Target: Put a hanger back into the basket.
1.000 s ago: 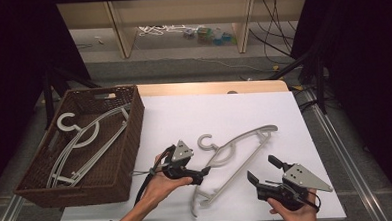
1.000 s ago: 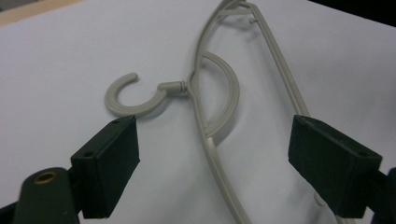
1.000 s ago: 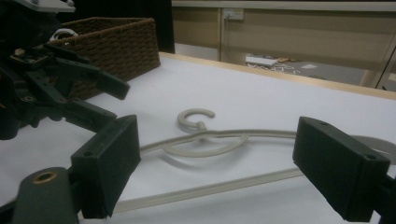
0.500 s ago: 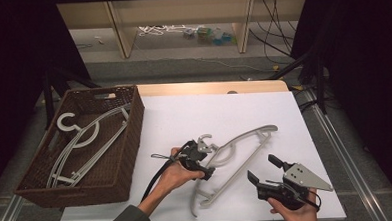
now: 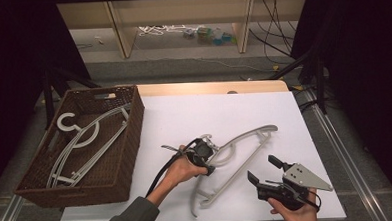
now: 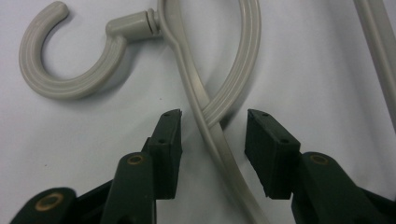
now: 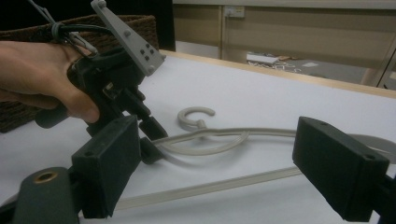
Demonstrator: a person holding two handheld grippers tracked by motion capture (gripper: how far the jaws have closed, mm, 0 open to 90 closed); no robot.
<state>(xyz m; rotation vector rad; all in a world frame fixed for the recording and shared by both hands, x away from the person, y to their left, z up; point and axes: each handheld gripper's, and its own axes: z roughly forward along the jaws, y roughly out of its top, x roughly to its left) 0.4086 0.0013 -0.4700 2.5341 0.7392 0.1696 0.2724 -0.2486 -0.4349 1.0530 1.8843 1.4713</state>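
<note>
Left gripper view: left claw (image 6: 214, 122) open, straddling the grey hanger (image 6: 212, 112) arm, not clamped.
High view: hanger lies lower centre on white tabletop (image 5: 194, 115); right claw (image 5: 263, 168) open, lower right, apart from the hanger; wicker basket (image 5: 130, 143) left.

A white sheet covers the desk (image 5: 224, 114), with a strip of pale wood bare along its far edge. Beyond it lies a grey floor (image 5: 182, 66) crossed by cables (image 5: 276, 37), then a light wooden shelf unit (image 5: 180, 16) with 2 uprights and small clutter underneath. Both sides of the room are dark, almost black
</note>
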